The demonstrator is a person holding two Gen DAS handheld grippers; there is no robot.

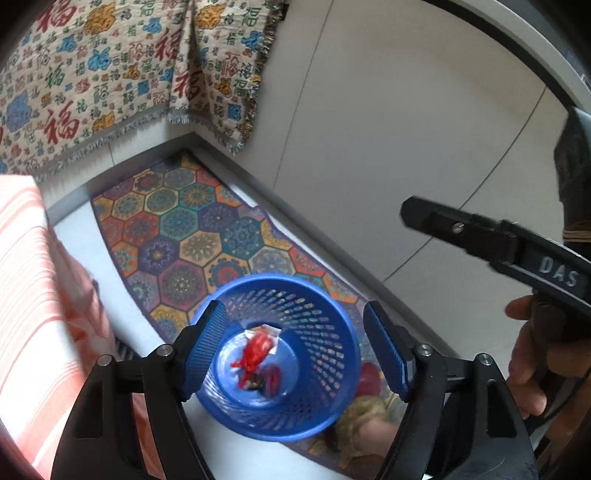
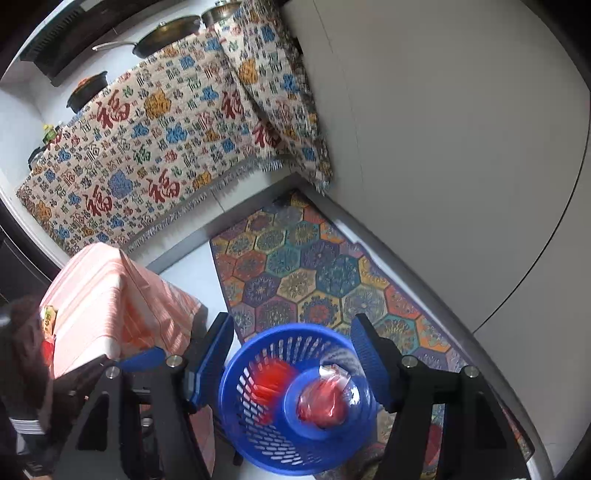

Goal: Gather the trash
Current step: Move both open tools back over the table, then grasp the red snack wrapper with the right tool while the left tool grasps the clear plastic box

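A blue perforated waste basket (image 1: 325, 350) stands on the floor below both grippers; it also shows in the right wrist view (image 2: 255, 424). Red wrapper trash (image 1: 255, 352) lies at its bottom, and shows as a red crumpled piece (image 2: 323, 400) in the right wrist view. My left gripper (image 1: 295, 350) is open and empty above the basket. My right gripper (image 2: 291, 362) is open and empty above it too. The right gripper's black body (image 1: 495, 240) shows at the right of the left wrist view, held by a hand.
A colourful hexagon-pattern rug (image 1: 192, 236) lies on the floor beside the basket. A pink striped covered box (image 2: 110, 299) stands left. A patterned cloth (image 2: 147, 147) drapes a counter with pans (image 2: 166, 35). A white cabinet wall (image 2: 443, 147) is at right.
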